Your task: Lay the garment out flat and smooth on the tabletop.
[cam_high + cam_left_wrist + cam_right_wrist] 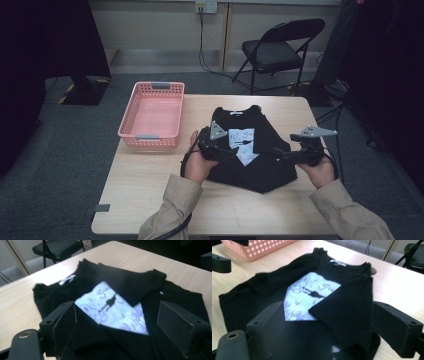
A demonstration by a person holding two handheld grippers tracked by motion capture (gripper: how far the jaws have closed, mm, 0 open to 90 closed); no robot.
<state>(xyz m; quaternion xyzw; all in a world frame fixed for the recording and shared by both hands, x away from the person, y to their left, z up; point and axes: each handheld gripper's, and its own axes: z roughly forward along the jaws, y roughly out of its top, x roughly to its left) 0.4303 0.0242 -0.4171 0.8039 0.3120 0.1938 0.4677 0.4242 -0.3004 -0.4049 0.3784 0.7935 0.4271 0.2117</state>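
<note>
Both tongs point(235, 150) point(280, 154) gape over the black shirt point(260, 170) — pink basket point(151, 115) well left, nothing between.

My sleeves point(172, 207) are beige, loose and creased at the cuffs. Both my grippers are matte black: the left gripper point(227, 148) and the right gripper point(284, 154) each carry a grey three-cornered plate point(313, 132) on top. A black cable point(176, 229) trails back from the left one along my sleeve. Each jaw is a blocky wedge with a dark pad point(175, 325), small screw holes, and a brass-ringed hole point(25, 334) behind.
</note>
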